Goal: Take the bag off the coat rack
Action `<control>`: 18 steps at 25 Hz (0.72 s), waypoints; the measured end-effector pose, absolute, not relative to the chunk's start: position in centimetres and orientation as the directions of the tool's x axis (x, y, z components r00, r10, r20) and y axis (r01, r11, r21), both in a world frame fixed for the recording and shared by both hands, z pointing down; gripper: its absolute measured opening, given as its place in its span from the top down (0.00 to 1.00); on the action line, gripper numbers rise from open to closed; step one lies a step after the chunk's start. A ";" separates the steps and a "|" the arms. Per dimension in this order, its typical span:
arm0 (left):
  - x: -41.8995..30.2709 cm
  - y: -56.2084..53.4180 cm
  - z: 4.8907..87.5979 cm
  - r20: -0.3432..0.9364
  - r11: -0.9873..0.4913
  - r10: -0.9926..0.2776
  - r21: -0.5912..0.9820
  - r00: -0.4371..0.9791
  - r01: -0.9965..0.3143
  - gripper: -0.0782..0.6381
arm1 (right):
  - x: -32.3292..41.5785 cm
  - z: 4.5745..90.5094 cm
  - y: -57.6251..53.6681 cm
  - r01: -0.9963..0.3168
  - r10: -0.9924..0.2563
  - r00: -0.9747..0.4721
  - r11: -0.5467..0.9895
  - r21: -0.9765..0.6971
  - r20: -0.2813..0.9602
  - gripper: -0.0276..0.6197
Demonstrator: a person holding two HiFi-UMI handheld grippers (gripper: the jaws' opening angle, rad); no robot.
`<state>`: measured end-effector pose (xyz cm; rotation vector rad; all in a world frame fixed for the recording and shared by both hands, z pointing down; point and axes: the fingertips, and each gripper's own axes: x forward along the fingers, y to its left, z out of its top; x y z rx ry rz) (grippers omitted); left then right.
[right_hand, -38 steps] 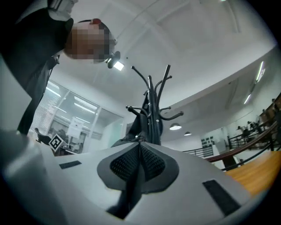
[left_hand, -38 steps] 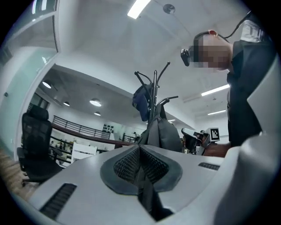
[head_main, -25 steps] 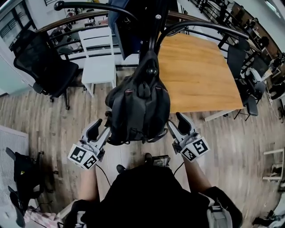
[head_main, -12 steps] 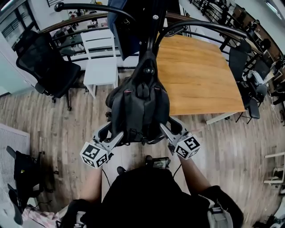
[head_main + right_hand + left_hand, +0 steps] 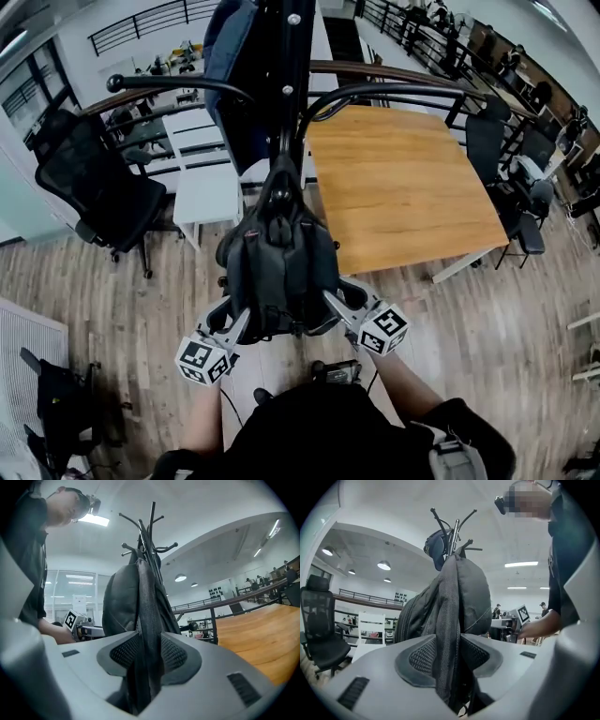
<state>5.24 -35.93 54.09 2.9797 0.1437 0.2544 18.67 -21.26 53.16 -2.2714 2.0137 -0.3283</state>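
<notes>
A black mesh office chair (image 5: pixel 94 192) and a white slatted chair (image 5: pixel 208 183) stood on the far left as a person with a handheld tool in each hand took hold of a black fabric backpack (image 5: pixel 278 267). The backpack hung by its top from a black metal coat rack (image 5: pixel 284 103) in the middle of the scene, its body straight down against the pole, with a dark blue garment (image 5: pixel 230 52) higher up. The left gripper (image 5: pixel 236 317) met the backpack's lower left side, jaws closing, and its own view showed both pads pinching a fold of the fabric. The right gripper (image 5: pixel 336 302) mirrored it on the lower right side, its jaws also closing with the pads nipped onto an edge of the same cloth. Gripping low on both sides appeared meant to share the load evenly, so the backpack could be raised until its top cleared the hook. None of the lift looked done, as the backpack's weight appeared to rest on the rack. A square wooden table (image 5: pixel 403 187) stood at far right, clear of the work.
</notes>
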 end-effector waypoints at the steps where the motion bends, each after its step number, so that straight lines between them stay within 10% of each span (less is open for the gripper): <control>1: 5.1 -35.8 54.1 0.151 -0.984 0.128 0.143 0.980 0.106 0.65 | 18.7 53.2 -21.4 -0.968 -0.990 0.103 -0.121 -0.221 0.094 0.72; 18: 4.8 -35.2 53.3 0.025 -0.951 0.114 0.293 0.993 0.102 0.74 | 19.4 52.8 -20.6 -0.863 -0.992 0.111 -0.070 -0.501 -0.053 0.83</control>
